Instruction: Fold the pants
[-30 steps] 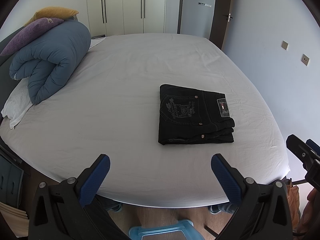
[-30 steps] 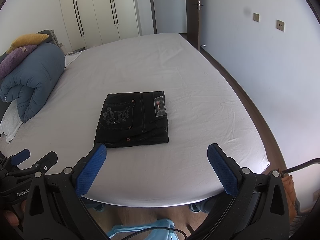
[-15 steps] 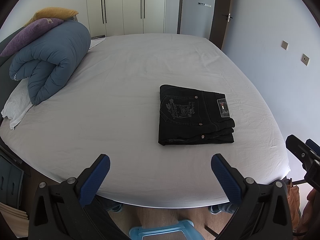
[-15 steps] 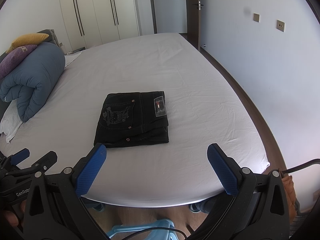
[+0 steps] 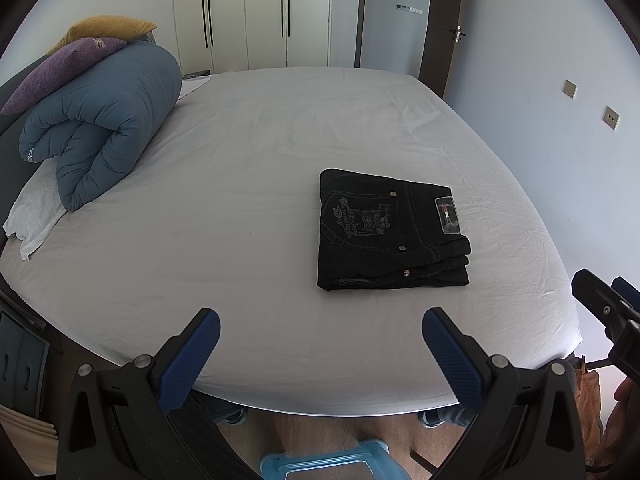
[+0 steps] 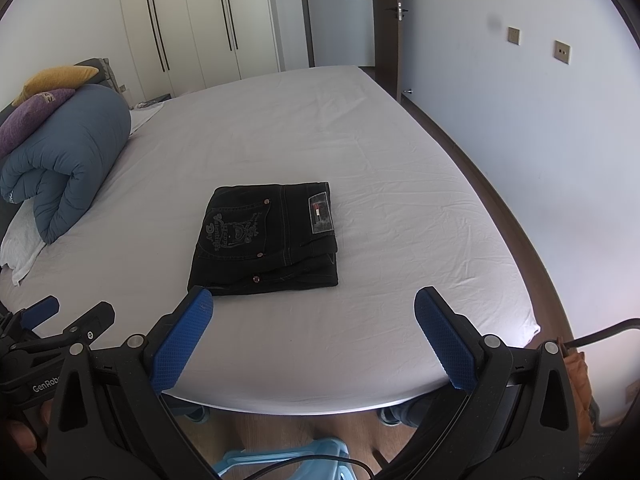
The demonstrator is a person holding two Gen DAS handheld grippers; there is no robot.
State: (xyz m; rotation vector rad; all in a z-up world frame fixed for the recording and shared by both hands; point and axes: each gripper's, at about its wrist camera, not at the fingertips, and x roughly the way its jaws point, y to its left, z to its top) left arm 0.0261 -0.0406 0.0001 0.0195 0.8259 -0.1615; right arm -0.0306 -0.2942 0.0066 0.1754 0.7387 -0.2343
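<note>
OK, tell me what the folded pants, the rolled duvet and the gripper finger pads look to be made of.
Folded pants: black denim, by the contrast stitching, metal rivets and waist patch.
Rolled duvet: soft padded fabric, blue, matte; it looks quilted and puffy.
Finger pads: blue, probably rubber or textured plastic, with a fine knurled grid; the black frames behind look like hard plastic.

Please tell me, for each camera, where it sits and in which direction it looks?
Left wrist: on the left tool, open, at the foot of the bed, facing the wardrobe; the right tool shows at its right edge.
Right wrist: on the right tool, open, further right, same direction; the left tool and a hand show at its left.
Both see the folded pants and blue duvet.
</note>
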